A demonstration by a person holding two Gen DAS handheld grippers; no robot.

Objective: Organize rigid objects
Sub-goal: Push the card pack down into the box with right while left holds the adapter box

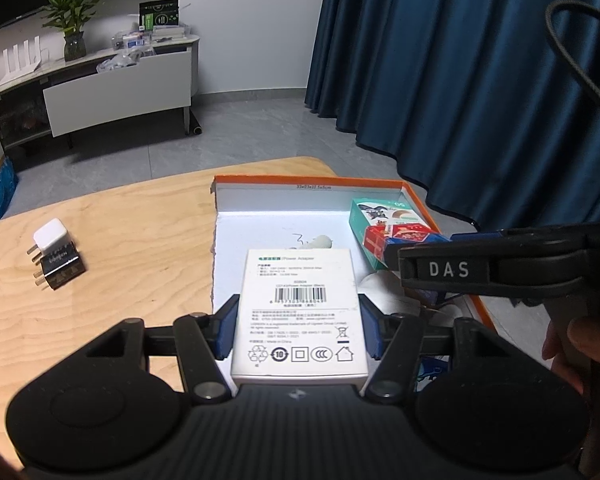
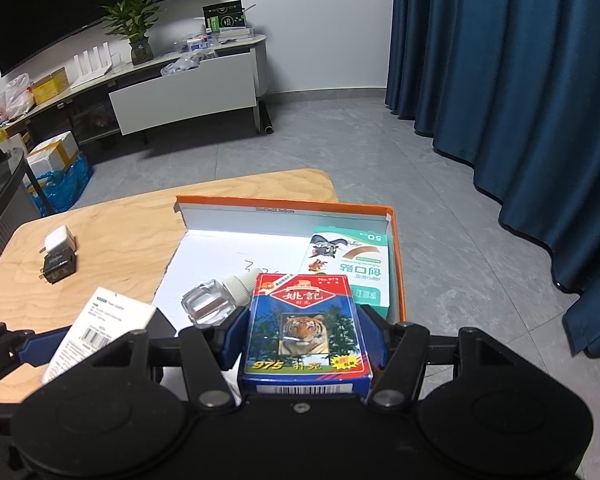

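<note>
My left gripper [image 1: 298, 330] is shut on a white power adapter box [image 1: 300, 312], held over the near left part of the orange-rimmed open box [image 1: 308, 179]. My right gripper [image 2: 302, 338] is shut on a blue playing card pack with a tiger picture [image 2: 306, 328], held over the same box [image 2: 284, 202]. The adapter box also shows at the left in the right wrist view [image 2: 100, 326]. A green bandage box [image 2: 350, 268] lies in the box's right side. A small clear bottle with a white cap [image 2: 216, 298] lies inside the box.
A white plug [image 1: 51, 234] and a black charger [image 1: 62, 266] lie together on the wooden table [image 1: 120, 240] at the left. Blue curtains [image 1: 460, 80] hang at the right. A TV cabinet with clutter [image 1: 100, 80] stands across the grey floor.
</note>
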